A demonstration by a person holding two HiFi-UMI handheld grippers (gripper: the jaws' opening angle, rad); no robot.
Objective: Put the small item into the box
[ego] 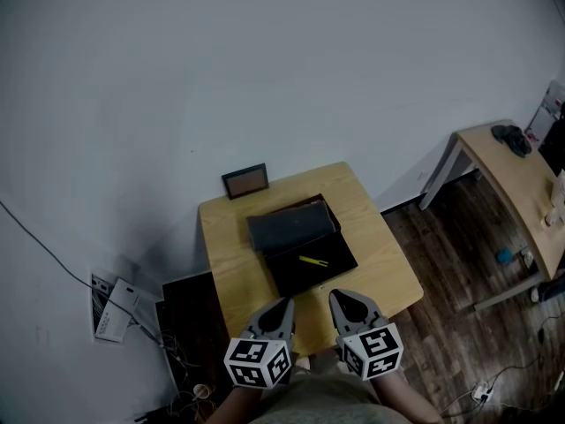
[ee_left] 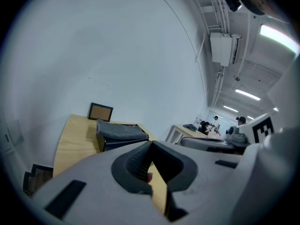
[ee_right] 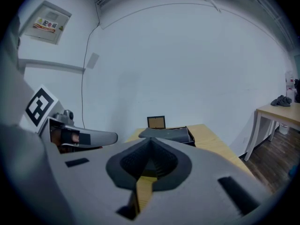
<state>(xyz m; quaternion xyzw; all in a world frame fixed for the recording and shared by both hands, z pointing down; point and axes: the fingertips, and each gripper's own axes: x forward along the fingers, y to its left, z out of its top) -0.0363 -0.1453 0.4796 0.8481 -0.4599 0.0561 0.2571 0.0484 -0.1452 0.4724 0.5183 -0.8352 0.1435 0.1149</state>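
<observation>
A dark box stands open in the middle of a small wooden table. Its black flat half spreads toward me, and a small yellow item lies on it. Both grippers hover over the table's near edge, short of the box. My left gripper is shut with nothing in it, and my right gripper is the same. In the left gripper view the jaws meet, with the box beyond. The right gripper points at the box. Neither gripper view shows the yellow item.
A small framed picture leans on the wall at the table's back edge. A second, longer table stands at the right with things on it. Cables and papers lie on the floor at the left. People sit far off.
</observation>
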